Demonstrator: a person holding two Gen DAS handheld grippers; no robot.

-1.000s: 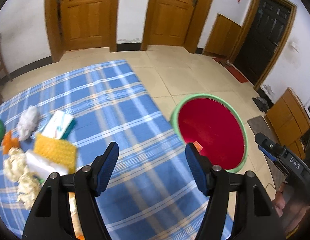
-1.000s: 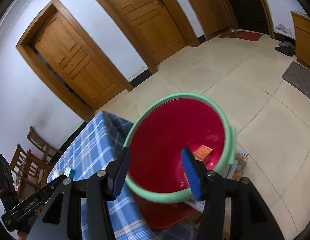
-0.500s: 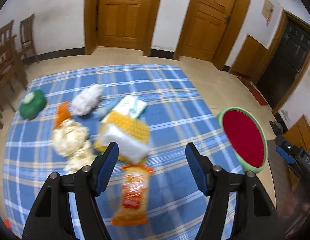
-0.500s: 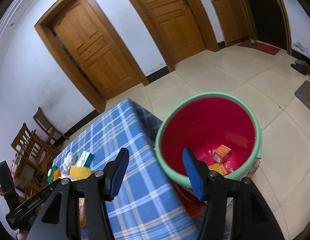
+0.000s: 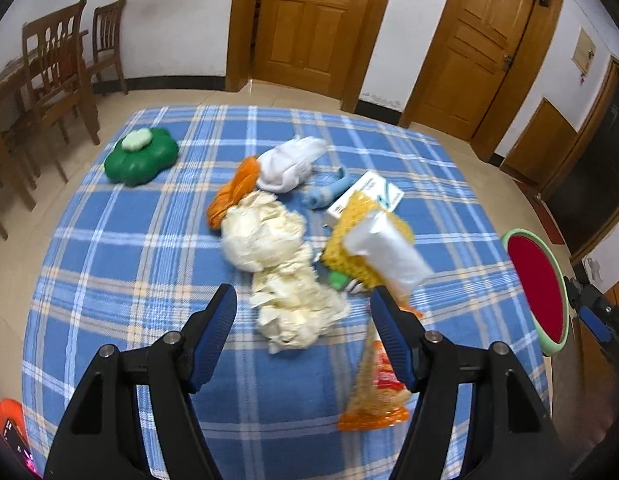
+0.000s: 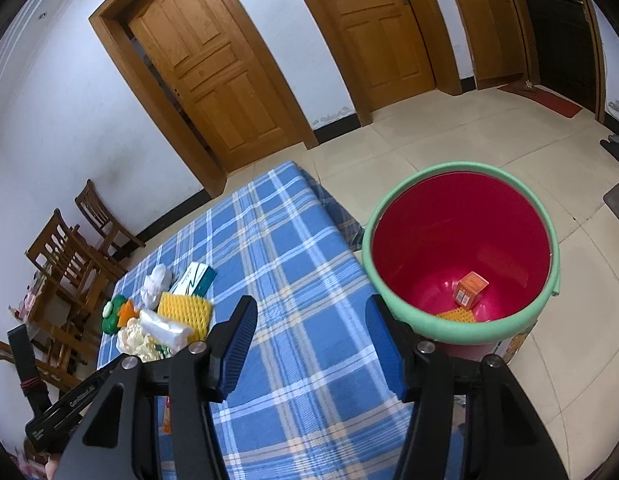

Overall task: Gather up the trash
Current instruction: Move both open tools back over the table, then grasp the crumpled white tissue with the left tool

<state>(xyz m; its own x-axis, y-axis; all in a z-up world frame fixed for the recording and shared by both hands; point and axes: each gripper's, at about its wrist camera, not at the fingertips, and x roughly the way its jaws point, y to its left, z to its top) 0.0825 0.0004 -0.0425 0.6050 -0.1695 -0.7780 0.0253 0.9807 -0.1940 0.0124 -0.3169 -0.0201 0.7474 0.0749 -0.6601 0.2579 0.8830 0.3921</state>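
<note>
wooden chairs (image 5: 65, 68), two wooden doors (image 5: 309, 28), tiled floor (image 6: 449, 140)

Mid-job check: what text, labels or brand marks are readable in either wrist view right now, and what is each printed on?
"Genrobot.AI" (small, just legible): black casing of the left hand-held gripper, seen in the right wrist view.
White box on the tablecloth: print too small to read.
Orange carton in the red bucket: print too small.
Orange snack packet: blurred, unreadable.
Wall notice: unreadable.
</note>
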